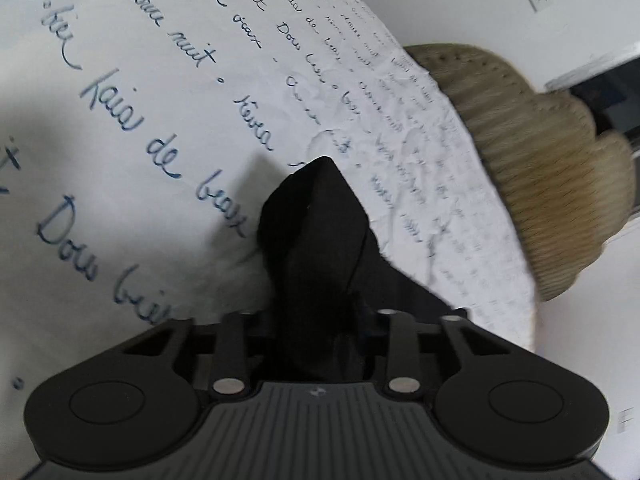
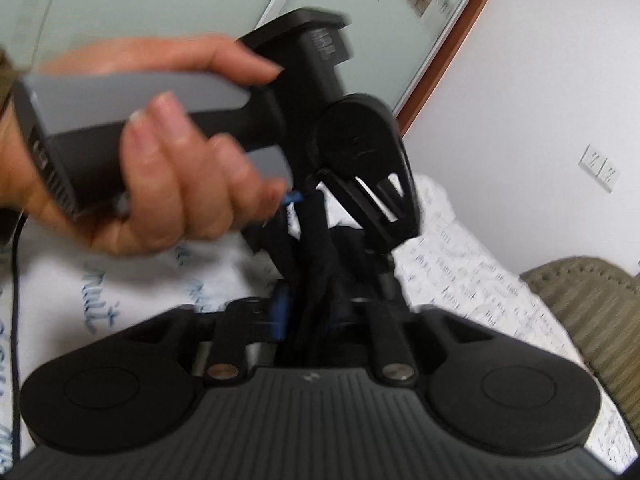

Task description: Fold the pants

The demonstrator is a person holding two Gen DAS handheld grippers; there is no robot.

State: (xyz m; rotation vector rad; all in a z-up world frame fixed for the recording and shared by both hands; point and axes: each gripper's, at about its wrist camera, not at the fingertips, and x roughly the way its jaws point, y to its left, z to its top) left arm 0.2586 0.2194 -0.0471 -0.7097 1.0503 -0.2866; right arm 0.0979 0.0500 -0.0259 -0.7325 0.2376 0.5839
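Black pants [image 1: 316,248], one garment, bunch between the left gripper [image 1: 316,320] fingers, which stand narrow and pinch the cloth; its peak rises ahead of them over one white sheet [image 1: 140,140] with blue writing. Only this view shows the beige headboard [image 1: 532,168] whole, ahead and right. The right view alone shows one hand [image 2: 160,160] gripping the left tool. Cloth [image 2: 320,272] hangs between the right gripper [image 2: 320,320] fingers; whether they press it, I cannot tell.

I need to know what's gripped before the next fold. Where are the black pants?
In both wrist views the black pants are bunched between the grippers' fingers, raised above the script-printed bedsheet, left of the beige headboard.
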